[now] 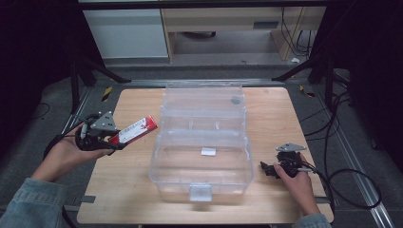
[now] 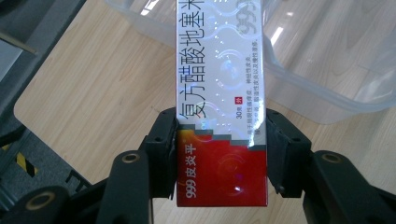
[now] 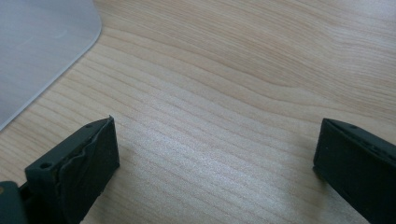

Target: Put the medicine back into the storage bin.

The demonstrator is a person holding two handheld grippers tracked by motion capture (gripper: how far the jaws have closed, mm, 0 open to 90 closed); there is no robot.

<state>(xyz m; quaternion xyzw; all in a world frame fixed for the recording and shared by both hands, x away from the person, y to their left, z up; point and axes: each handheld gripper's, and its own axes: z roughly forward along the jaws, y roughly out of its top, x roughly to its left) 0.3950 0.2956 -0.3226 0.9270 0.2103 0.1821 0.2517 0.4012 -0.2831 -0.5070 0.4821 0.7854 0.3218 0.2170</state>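
The medicine box [image 1: 134, 130], red at one end and white with silver print on the rest, is sitting between the two black jaws of the left gripper [image 1: 115, 139]. In the left gripper view the box [image 2: 220, 102] is pressed on both long sides by the pads, near its red end, and the white part is reaching forward well past the fingertips. The left gripper [image 2: 220, 154] is therefore closed on the box and is holding it above the wooden table [image 1: 128, 190], not touching the surface. In the high view the box is pointing away from this gripper, up and to the right, toward the clear plastic container [image 1: 202, 137]. The container is standing open in the middle of the table, just ahead of the free end of the box, and a small white label [image 1: 208, 151] is lying on its floor. The person's left hand [image 1: 66, 152] is gripping the tool from behind.

The right gripper [image 1: 273, 169] is resting low on the table on the other side of the container, near its wall. In the right gripper view its jaws [image 3: 217, 154] are standing wide apart with bare wood between them, and a rounded corner of the container [image 3: 42, 51] is showing up and to the left of the left jaw.
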